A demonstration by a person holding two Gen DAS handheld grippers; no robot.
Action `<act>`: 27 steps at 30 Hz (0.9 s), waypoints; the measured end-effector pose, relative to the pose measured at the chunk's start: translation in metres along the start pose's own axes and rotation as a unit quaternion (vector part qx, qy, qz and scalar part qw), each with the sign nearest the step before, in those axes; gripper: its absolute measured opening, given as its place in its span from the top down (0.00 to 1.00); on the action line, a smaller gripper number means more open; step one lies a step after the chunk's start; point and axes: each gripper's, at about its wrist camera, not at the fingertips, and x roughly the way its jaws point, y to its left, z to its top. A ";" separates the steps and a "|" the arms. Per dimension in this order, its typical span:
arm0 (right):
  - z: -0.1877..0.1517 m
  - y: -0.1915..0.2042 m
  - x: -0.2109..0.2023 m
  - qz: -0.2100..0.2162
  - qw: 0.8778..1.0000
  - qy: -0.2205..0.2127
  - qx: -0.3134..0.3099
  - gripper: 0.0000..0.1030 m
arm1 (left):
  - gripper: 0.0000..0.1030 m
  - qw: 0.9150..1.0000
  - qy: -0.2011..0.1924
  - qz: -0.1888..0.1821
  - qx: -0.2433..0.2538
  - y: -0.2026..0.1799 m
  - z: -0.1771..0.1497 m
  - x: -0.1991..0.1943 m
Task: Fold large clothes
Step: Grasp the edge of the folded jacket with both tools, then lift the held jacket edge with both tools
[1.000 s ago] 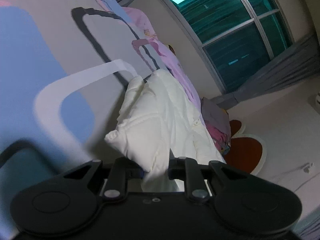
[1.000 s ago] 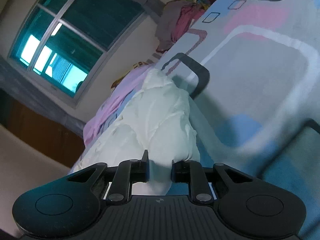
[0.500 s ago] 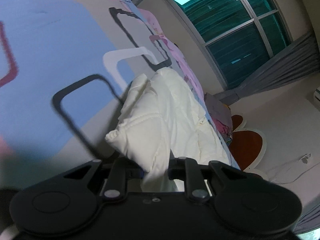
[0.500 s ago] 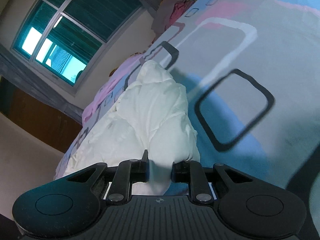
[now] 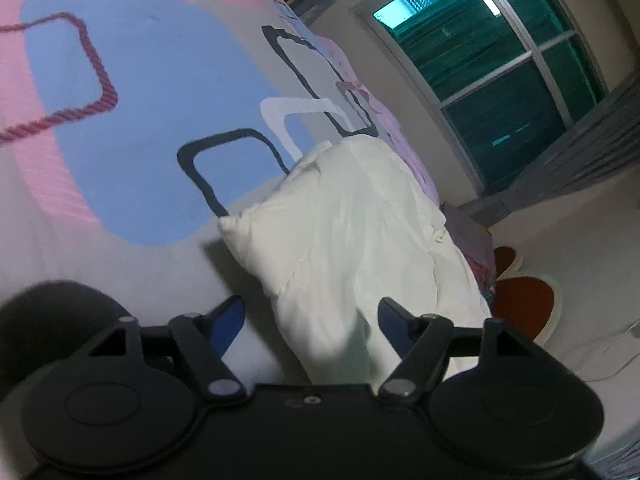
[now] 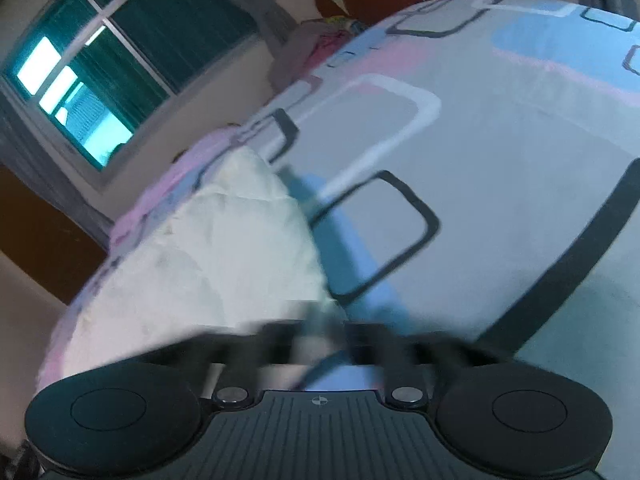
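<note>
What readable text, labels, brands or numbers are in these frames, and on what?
None readable in either view.
White quilted garment: no tag or print visible.
Patterned bedsheet: only rounded rectangle shapes, no lettering.
Left tool housing: plain black, no marking legible.
Right tool housing: a small round crosshair symbol at its top edge, no letters; this view is motion-blurred.
Window: bright streaks behind the glass, too blurred to read as text.

- You work over a bed (image 5: 132,128) whose sheet is grey with blue patches, pink bands and black, white and maroon rounded squares.
- Your cream quilted garment (image 5: 352,216) lies bunched on that sheet.
- At the bed's far end you see pink bedding (image 5: 394,128) and a heap of clothes (image 6: 320,46).
</note>
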 end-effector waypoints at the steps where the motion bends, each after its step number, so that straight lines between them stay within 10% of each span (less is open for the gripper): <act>1: 0.000 0.013 -0.001 0.008 1.000 -0.011 -0.023 0.98 | 0.31 1.000 -0.004 -0.004 -0.003 0.000 0.002 0.003; 13: -0.027 0.163 0.061 0.097 0.979 0.049 -0.173 0.98 | 0.49 0.999 0.001 -0.021 -0.046 0.005 0.022 0.028; 18: -0.042 0.200 0.092 0.107 0.973 0.065 -0.195 0.98 | 0.71 0.999 0.014 -0.040 -0.033 0.004 0.027 0.026; 27: -0.071 0.206 0.143 0.059 0.970 0.124 -0.202 1.00 | 0.65 0.999 0.032 -0.038 0.002 0.005 0.030 0.035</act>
